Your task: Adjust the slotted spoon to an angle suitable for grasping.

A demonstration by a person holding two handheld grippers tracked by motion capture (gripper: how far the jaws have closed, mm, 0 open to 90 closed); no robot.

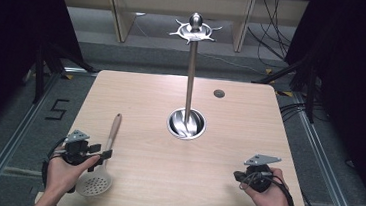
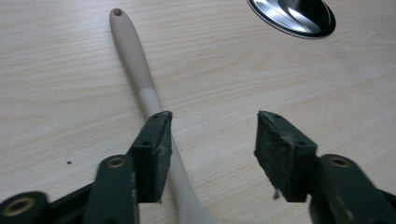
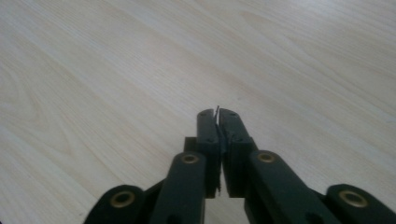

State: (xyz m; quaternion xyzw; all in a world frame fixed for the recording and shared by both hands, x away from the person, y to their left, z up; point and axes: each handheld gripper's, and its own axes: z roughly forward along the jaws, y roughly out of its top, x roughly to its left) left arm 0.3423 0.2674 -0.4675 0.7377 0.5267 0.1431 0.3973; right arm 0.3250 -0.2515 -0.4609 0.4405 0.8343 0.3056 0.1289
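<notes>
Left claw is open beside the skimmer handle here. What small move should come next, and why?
Probably shift the left claw slightly sideways so the skimmer handle sits between its jaws, then close. The jaws are open, but the handle passes under one jaw rather than through the gap. The right claw is shut, resting apart.

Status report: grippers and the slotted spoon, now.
Left gripper open, astride slotted spoon handle, no grip. Right gripper shut, empty. Spoon flat on table. Nothing in the way.

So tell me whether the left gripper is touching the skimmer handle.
Cannot tell. In the left gripper view, the left gripper stands open, one jaw overlapping the skimmer handle; contact or gap isn't plain.
</notes>
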